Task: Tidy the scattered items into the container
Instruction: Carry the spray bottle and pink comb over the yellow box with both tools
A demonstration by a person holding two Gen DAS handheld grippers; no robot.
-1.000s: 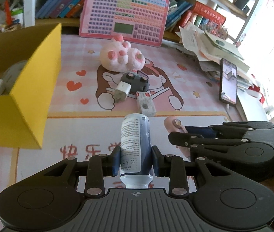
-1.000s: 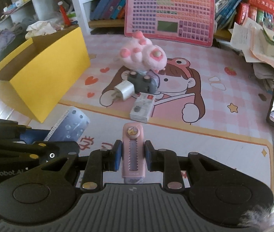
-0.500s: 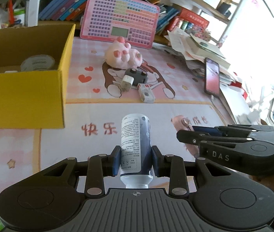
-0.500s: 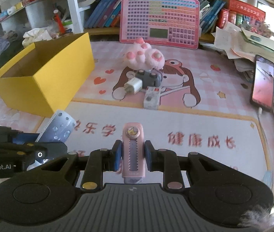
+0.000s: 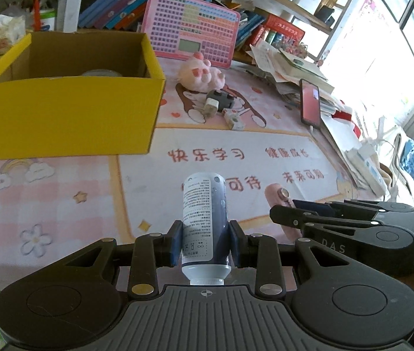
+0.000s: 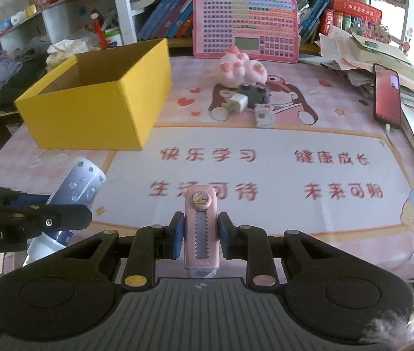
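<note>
Both grippers have pulled back from the toys since a second ago, so the yellow box (image 5: 69, 114) now sits farther off, up on the left, and more bare mat (image 5: 60, 193) shows in front of it. Its top is open, with something round inside. Between the box's near wall and the grippers the mat is free. The left gripper (image 5: 206, 244) tilts down and pinches a blue bottle (image 5: 204, 216), cap toward the camera. To its right, the right gripper (image 6: 200, 241) tilts down too, squeezing a pink eraser case (image 6: 201, 228). Farther back lie a plush paw (image 6: 240, 68), a charger (image 6: 237, 102) and a phone (image 6: 386, 96).
</note>
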